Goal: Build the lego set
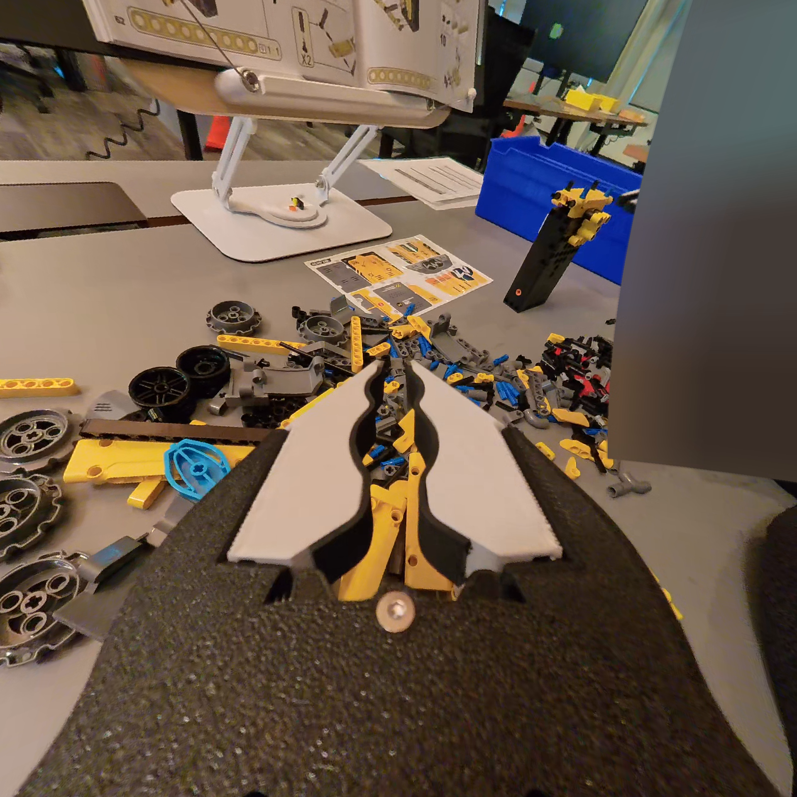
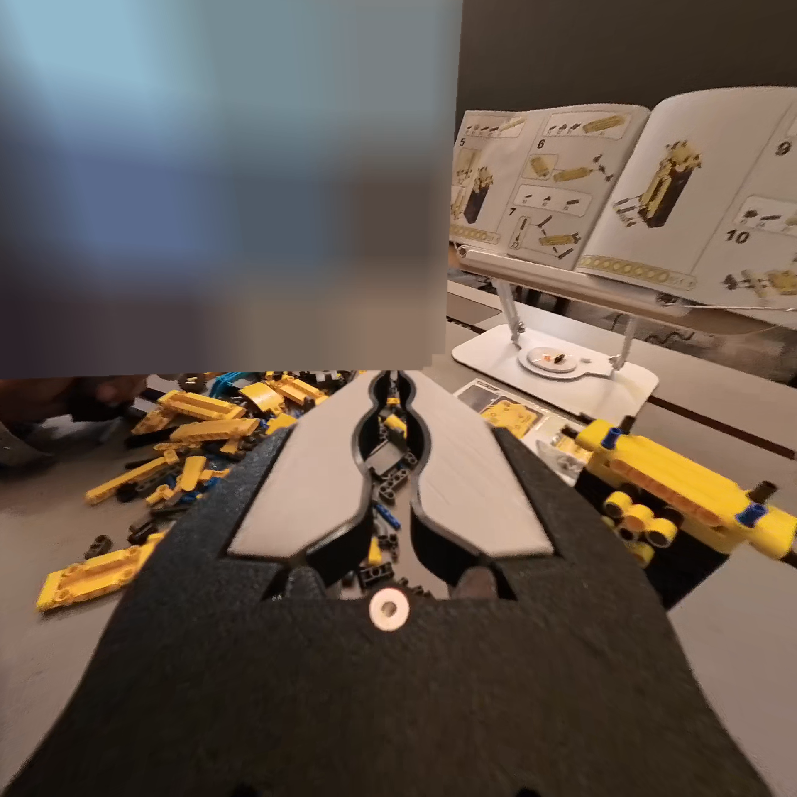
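Observation:
My left gripper (image 1: 396, 364) hovers over a pile of loose yellow, black, grey and blue building pieces (image 1: 388, 345) on the grey table. Its jaws are nearly closed, and nothing shows between the tips. A part-built black block with a yellow top (image 1: 550, 254) stands tilted at the right. My right gripper (image 2: 391, 376) hangs over the same kind of pile (image 2: 207, 427), also with its jaws nearly closed and nothing visible between the tips. The black and yellow assembly (image 2: 655, 491) lies just right of its right finger (image 2: 470, 483).
An open instruction booklet (image 1: 302, 39) rests on a white stand (image 1: 276, 224); it also shows in the right wrist view (image 2: 604, 189). A sticker sheet (image 1: 396, 271), a blue bin (image 1: 556, 194), black wheels (image 1: 181, 379) and grey gear wheels (image 1: 30, 435) lie around. A person's hand (image 2: 64, 405) is at the left. My hands' fingertips stand some 20 cm from each other.

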Demonstrator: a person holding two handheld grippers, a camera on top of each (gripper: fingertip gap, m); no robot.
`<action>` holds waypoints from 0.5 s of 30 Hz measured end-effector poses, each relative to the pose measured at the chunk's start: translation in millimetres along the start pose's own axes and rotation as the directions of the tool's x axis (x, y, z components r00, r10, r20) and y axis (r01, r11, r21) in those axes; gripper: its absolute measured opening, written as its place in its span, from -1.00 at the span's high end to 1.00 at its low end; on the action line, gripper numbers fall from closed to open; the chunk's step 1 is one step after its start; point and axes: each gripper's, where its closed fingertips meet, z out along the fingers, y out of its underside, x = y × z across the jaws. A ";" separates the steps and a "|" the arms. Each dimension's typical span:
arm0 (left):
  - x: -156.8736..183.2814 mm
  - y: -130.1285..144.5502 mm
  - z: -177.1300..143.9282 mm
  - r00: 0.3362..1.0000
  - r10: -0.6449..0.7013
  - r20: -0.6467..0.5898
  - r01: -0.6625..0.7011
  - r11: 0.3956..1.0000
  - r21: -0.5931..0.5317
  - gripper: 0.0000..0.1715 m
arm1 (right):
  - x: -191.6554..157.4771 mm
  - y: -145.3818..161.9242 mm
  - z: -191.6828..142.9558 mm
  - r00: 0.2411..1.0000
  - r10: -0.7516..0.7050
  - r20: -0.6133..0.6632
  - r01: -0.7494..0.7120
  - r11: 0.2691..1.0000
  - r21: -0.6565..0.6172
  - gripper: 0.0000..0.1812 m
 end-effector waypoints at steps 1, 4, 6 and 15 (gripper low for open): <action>0.2 0.8 0.3 1.000 0.001 -0.001 -0.001 1.000 -0.004 0.89 | 0.3 1.4 0.8 1.000 0.010 0.003 -0.010 1.000 -0.007 0.91; 2.6 5.4 2.1 1.000 -0.009 -0.019 0.009 1.000 -0.028 0.89 | 4.5 1.6 0.5 1.000 0.001 -0.025 -0.001 1.000 -0.010 0.77; 4.1 7.2 3.0 1.000 -0.008 -0.026 0.007 0.999 -0.038 0.89 | 8.0 -0.3 -1.9 0.999 -0.012 -0.048 0.012 1.000 -0.001 0.77; 6.8 11.4 5.3 1.000 0.010 -0.028 -0.012 0.998 -0.059 0.89 | 15.5 -0.3 -6.0 0.997 0.077 -0.032 -0.076 0.997 0.016 0.77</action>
